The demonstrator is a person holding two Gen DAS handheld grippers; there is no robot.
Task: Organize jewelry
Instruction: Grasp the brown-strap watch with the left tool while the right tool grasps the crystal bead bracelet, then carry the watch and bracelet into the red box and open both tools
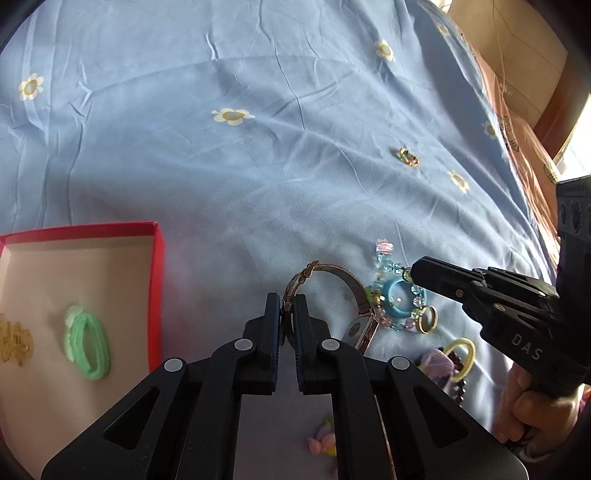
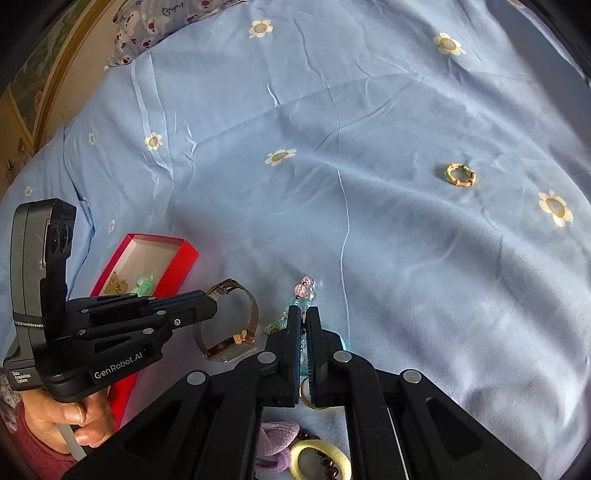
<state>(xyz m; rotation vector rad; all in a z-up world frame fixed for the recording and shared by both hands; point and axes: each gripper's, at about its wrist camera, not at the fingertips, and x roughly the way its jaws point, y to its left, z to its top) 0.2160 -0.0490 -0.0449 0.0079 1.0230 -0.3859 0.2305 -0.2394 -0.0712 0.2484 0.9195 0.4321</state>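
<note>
My left gripper (image 1: pixel 289 317) is shut on the mesh band of a rose-gold watch (image 1: pixel 360 328), which also shows in the right wrist view (image 2: pixel 236 341). My right gripper (image 2: pixel 303 317) is shut on a light-blue beaded bracelet (image 1: pixel 400 299) with pink crystal beads (image 2: pixel 306 288); it shows in the left wrist view (image 1: pixel 415 273). A red box (image 1: pixel 157 280) on the left holds a green hair tie (image 1: pixel 86 343) and a gold chain (image 1: pixel 14 341). A small green-and-gold ring (image 2: pixel 460 175) lies far right on the sheet.
The blue flowered bedsheet (image 1: pixel 258 166) covers the bed. A gold ring (image 1: pixel 427 319), a yellow hair tie (image 2: pixel 319 459), a purple scrunchie (image 2: pixel 275 443) and dark beads (image 1: pixel 460 387) lie near the grippers. Pastel charms (image 1: pixel 323 441) lie under the left gripper. A pillow (image 2: pixel 159 22) lies far left.
</note>
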